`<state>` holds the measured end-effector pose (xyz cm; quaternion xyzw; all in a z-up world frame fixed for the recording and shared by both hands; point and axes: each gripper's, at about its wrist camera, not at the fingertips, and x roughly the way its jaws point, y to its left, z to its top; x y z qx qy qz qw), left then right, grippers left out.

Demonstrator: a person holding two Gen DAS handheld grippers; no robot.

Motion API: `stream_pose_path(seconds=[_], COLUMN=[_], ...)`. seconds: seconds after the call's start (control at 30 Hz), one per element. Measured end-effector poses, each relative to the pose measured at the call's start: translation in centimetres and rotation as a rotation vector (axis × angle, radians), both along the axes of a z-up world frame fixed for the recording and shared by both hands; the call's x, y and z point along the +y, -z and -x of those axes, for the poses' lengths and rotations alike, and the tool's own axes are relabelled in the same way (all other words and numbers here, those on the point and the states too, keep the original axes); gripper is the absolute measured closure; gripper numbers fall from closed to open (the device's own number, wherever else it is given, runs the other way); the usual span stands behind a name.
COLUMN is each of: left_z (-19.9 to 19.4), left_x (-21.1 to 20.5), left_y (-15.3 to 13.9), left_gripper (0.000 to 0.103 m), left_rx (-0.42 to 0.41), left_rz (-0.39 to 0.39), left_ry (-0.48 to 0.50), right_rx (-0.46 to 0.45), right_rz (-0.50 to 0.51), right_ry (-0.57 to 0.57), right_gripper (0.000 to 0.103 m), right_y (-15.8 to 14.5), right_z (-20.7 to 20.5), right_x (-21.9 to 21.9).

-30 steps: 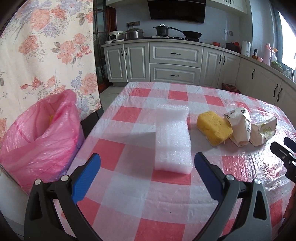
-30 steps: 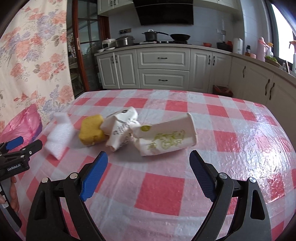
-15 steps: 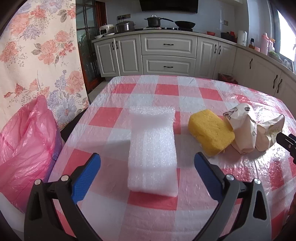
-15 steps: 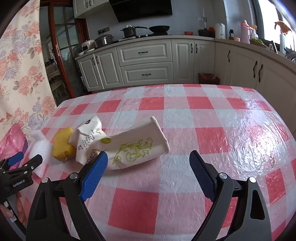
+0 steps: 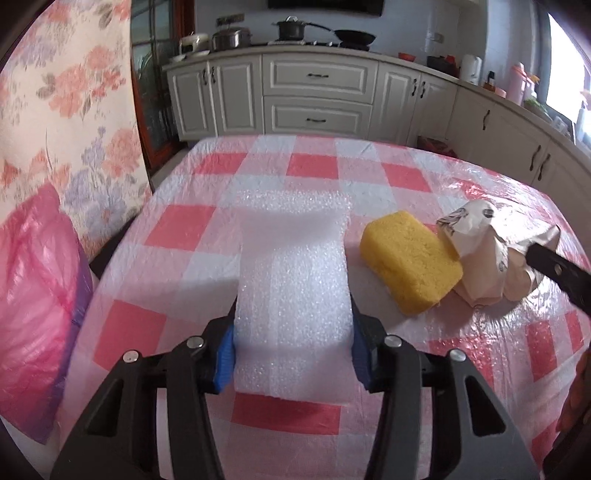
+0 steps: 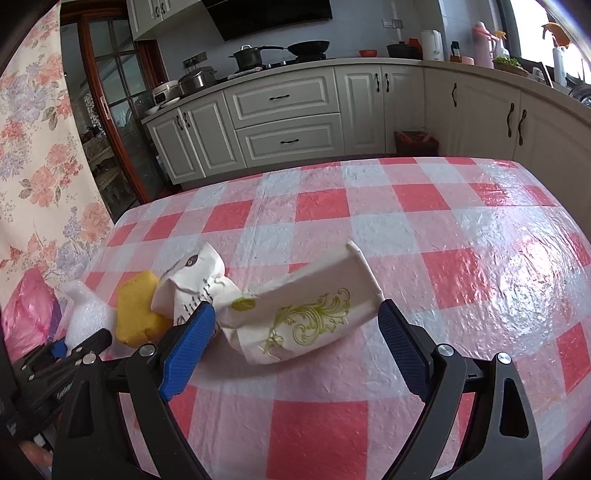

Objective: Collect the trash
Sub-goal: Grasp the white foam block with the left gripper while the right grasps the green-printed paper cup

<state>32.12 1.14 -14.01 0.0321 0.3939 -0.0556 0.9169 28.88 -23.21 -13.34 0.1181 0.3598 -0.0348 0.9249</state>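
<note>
Cream kitchen cabinets (image 5: 317, 99), floral curtain (image 5: 66, 110), perhaps a bright window (image 6: 532, 22) at right.

A red-and-white checked plastic cloth (image 5: 314, 173) is spread over the bench beneath the jaws. Cream kitchen cabinets (image 5: 317, 99) are seen far beyond them, a black pot (image 6: 249, 57) and black pan (image 6: 308, 46) above, a floral curtain (image 5: 70, 110) at left.
</note>
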Motion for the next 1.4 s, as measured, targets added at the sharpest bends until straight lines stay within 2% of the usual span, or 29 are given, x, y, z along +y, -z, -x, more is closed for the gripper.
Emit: stream_pose_path(seconds=[0.1,0.4,0.47,0.53,0.6,0.73,0.97,1.0,1.03,1.1,1.3,1.37,1.4], left_z=[0.7,1.1,1.3,1.5,1.7,2.8,5.1,5.4,5.7,6.0,6.0,5.8,5.9], left_x=[-0.4,1.2,1.4,1.4,1.3,1.1,0.6,0.6,0.5,0.3,0.3,0.3,0.3], left_y=[-0.3,-1.2,-1.3,-1.4,-1.4,-2.0,-3.0,-3.2,-3.3,-3.5,-3.5,-3.4,-3.5], left_gripper=[0.054,0.054,0.054,0.054,0.054,0.054,0.054,0.054,0.054,0.054,0.054,0.054,0.054], left_rx=[-0.022,-0.037,-0.038,-0.042,-0.042,-0.054,-0.078,-0.084,-0.088,-0.091,-0.088,-0.085,-0.085], left_rz=[-0.026,0.028,0.035,0.036,0.034,0.028,0.015,0.014,0.009,0.002,-0.005,-0.005,-0.004], left_ry=[0.029,0.004,0.001,-0.002,-0.002,-0.001,-0.001,-0.002,-0.001,0.0,-0.01,-0.012,-0.014], right_rx=[0.005,0.034,0.039,0.043,0.037,0.006,0.019,0.023,0.022,0.021,0.044,0.066,0.077], right_rz=[-0.005,0.061,0.062,0.057,0.054,0.094,0.1,0.106,0.11,0.124,0.135,0.127,0.127], right_ry=[0.022,0.026,0.01,-0.001,-0.02,-0.056,-0.043,-0.029,-0.026,-0.024,-0.05,-0.054,-0.055], right_gripper=[0.018,0.019,0.024,0.041,0.049,0.083,0.08,0.071,0.055,0.034,0.036,0.045,0.059], right_y=[-0.2,0.0,0.3,0.5,0.6,-0.4,-0.7,-0.7,-0.7,-0.8,0.1,0.8,1.1], right_z=[-0.9,-3.0,-2.7,-2.2,-1.4,0.4,2.3,2.4,2.4,2.4,1.3,0.9,0.8], right_x=[0.3,0.8,0.8,0.8,0.7,1.2,0.9,0.7,0.6,0.5,0.4,0.2,0.1])
